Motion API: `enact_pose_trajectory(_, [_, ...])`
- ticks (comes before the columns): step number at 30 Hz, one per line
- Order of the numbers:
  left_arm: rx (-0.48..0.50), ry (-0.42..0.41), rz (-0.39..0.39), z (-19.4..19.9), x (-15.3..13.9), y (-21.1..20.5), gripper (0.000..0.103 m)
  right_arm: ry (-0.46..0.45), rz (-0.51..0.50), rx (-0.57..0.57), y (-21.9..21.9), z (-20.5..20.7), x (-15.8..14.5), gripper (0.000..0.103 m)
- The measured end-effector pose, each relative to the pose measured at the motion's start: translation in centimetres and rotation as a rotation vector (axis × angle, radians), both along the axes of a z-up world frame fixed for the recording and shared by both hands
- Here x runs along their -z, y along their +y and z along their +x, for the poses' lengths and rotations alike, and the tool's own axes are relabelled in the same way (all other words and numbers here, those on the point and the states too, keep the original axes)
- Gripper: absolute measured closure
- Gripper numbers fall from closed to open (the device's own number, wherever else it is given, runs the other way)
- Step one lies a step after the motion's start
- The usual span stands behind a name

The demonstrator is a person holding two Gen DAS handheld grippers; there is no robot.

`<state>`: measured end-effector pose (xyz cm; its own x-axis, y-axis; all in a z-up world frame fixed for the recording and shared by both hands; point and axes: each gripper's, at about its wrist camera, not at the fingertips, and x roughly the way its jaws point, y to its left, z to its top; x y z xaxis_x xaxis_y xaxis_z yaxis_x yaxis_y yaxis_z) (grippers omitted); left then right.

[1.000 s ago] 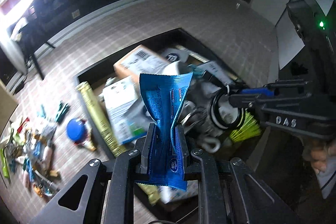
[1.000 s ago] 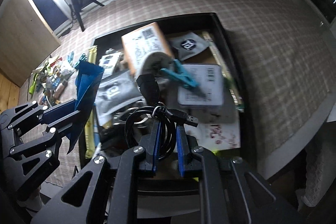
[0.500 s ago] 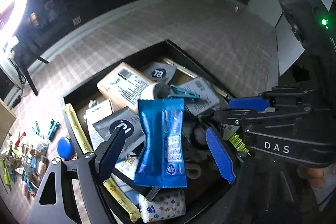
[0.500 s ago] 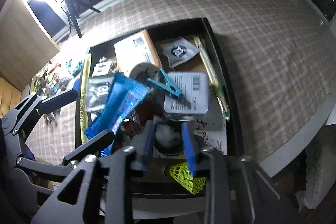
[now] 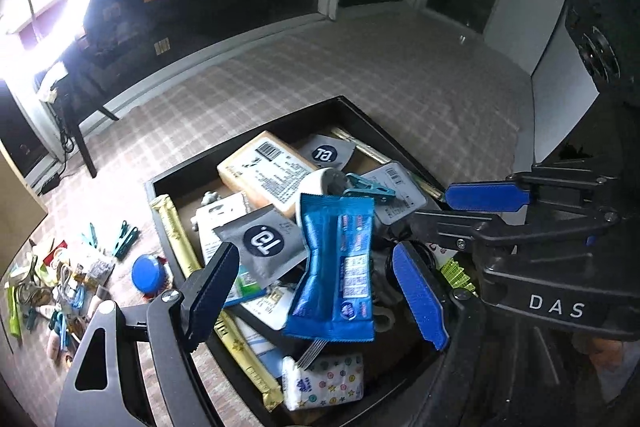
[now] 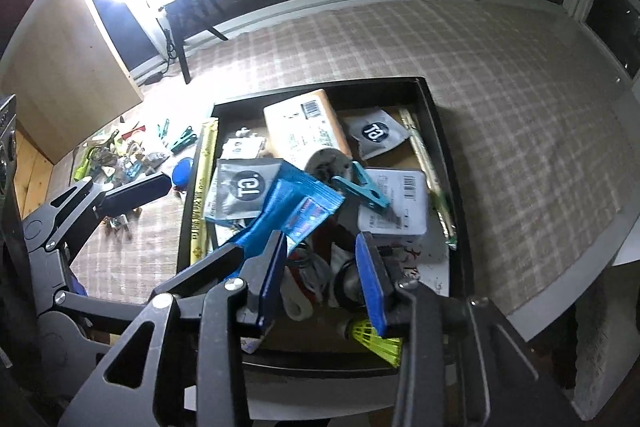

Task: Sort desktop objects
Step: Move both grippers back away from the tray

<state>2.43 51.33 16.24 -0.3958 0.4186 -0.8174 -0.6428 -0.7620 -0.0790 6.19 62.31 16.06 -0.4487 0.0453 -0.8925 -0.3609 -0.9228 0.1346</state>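
Note:
A blue snack packet [image 5: 336, 267] lies loose on top of the pile in the black tray [image 5: 248, 143]. My left gripper [image 5: 316, 291] hangs above it, wide open, its fingers clear of the packet on both sides. The right wrist view shows the same packet [image 6: 296, 211] in the tray [image 6: 320, 87]. Over the tray's near end, my right gripper [image 6: 322, 279] has its jaws opening and touching nothing. A dark coiled cable [image 6: 344, 283] lies in the tray below them. Each gripper also shows at the edge of the other's view.
The tray also holds an orange box [image 5: 268, 175], grey pouches [image 5: 268, 243], a teal clip [image 6: 362, 189], a grey tin [image 6: 394, 203] and a yellow shuttlecock [image 6: 376, 337]. Small loose items [image 5: 60, 287] and a blue lid [image 5: 149, 273] lie on the checked cloth left of it.
The left gripper opened and the blue packet dropped onto the pile. The right gripper let go of the black cable into the tray. Both grippers rose.

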Motion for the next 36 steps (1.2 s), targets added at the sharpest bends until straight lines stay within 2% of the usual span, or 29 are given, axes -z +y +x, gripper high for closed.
enact_pose_trajectory(7, [-0.077,-0.003,-0.015,-0.7,0.1,-4.2,0.024,0.007,0.027,-0.028,-3.3,-1.6,-0.1,0.060])
enact_pose_trajectory(9, [-0.102,-0.006,-0.025,-0.9,0.2,-5.8,0.023,0.013,0.039,-0.043,-4.5,-2.1,-0.1,0.056])
enact_pose_trajectory(12, [-0.153,-0.014,-0.036,-1.2,0.4,-8.7,0.015,0.023,0.043,-0.066,-6.7,-2.8,0.1,0.053])
enact_pose_trajectory(15, [-0.209,-0.018,-0.050,-1.3,0.8,-11.8,0.011,0.022,0.026,-0.093,-8.9,-3.6,0.6,0.052])
enact_pose_trajectory(25, [-0.398,-0.060,-0.064,-0.6,1.9,-22.9,0.009,-0.014,0.030,-0.212,-18.1,-6.0,2.5,0.051])
enact_pose_trajectory(36, [-0.508,-0.101,-0.051,0.7,3.0,-32.2,0.007,-0.017,0.035,-0.287,-26.2,-8.2,3.1,0.051])
